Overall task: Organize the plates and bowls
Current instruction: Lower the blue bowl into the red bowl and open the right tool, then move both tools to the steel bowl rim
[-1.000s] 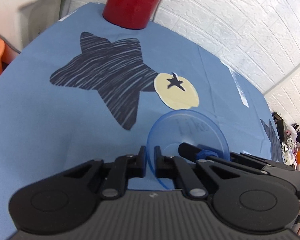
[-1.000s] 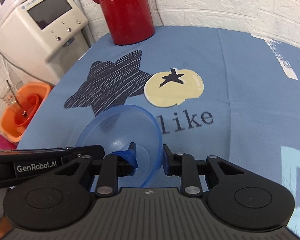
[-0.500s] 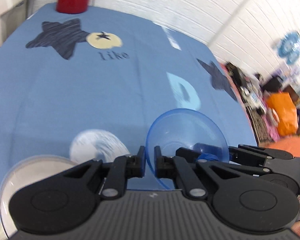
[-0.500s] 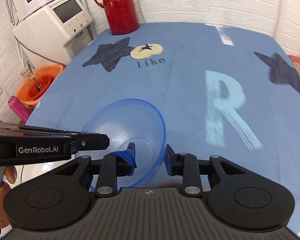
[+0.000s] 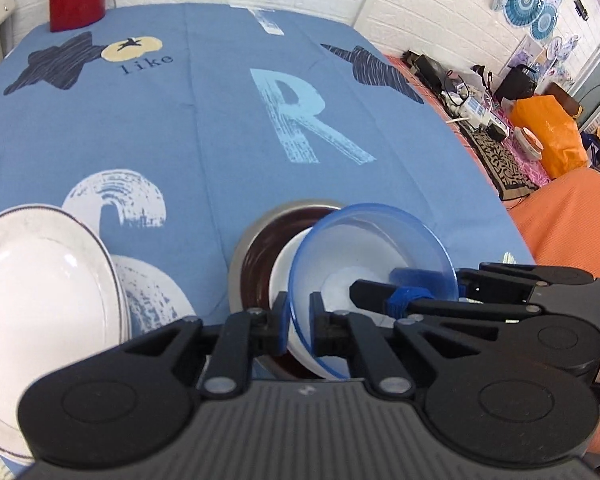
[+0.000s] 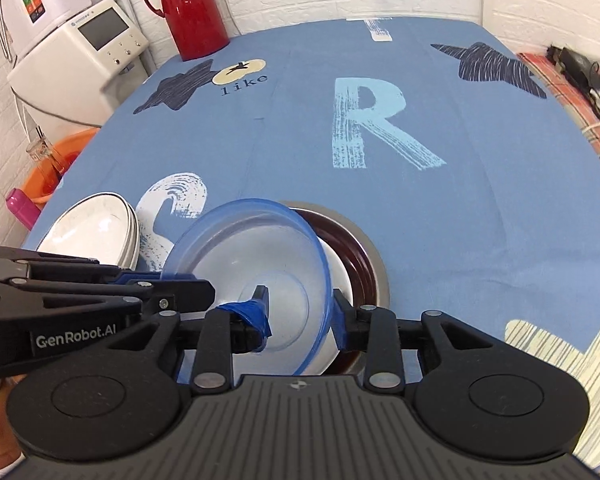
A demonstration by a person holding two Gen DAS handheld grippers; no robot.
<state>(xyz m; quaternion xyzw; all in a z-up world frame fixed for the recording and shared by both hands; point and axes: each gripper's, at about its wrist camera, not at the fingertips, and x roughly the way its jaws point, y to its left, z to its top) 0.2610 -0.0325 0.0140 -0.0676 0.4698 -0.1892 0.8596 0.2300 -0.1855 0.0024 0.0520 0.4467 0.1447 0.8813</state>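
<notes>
Desk (image 6: 480,208), covered by a blue printed cloth: its far half and right half lie open, with a large pale letter R, dark stars and the word "like" printed flat on the cloth. The far edge meets a white brick wall; the left edge drops toward a white appliance (image 6: 76,60) and an orange basin (image 6: 48,164) below desk level; the right edge borders a cluttered patterned surface.

Red thermos jug (image 6: 192,8): upright at the far left corner of the desk, well apart from the dishes.

Stack of white plates (image 6: 96,236) with a thin dark rim line: near left, just beside the bowl stack, tilted in the fisheye view.

Bowl stack, near centre: a steel bowl (image 6: 374,264) outermost, a dark brown bowl (image 6: 348,248) inside it, and a white bowl (image 5: 288,268) inside that.

Translucent blue bowl (image 6: 256,264): tilted, held over the white bowl; whether it touches the white bowl cannot be told.

Right gripper (image 6: 300,316): jaws pinching the near right rim of the blue bowl, one finger inside, one outside.

Left gripper (image 5: 299,318): jaws pinching the near left rim of the same bowl. The two grippers sit close together, each crossing the other's view.
</notes>
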